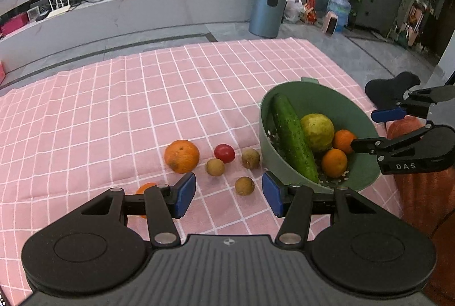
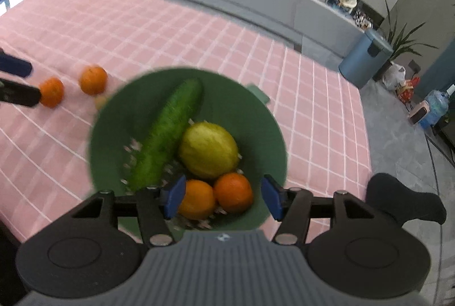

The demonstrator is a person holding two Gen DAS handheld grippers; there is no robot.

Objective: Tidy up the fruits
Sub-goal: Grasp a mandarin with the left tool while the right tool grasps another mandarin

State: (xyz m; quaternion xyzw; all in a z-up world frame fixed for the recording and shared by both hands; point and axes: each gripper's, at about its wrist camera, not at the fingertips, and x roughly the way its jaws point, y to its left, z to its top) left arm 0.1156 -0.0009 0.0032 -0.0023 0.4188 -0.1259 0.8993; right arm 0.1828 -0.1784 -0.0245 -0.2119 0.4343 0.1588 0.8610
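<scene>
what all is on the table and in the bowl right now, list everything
colander bowl: 1, green, right side of the cloth
cucumber: 1, green, in the bowl
lemon: 1, yellow, in the bowl
small oranges: 2, orange, in the bowl
large orange: 1, orange, on the cloth
tomato: 1, red, on the cloth
brown fruits: 3, brown, on the cloth
tablecloth: 1, pink check
left gripper: open, above the cloth
right gripper: open, over the bowl

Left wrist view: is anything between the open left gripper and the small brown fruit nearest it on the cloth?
Nothing visible. The left gripper is open, and the small brown fruit lies on bare pink checked cloth just ahead of the gap between its fingers. The green bowl sits apart on the right; the other loose fruits lie farther out.
</scene>
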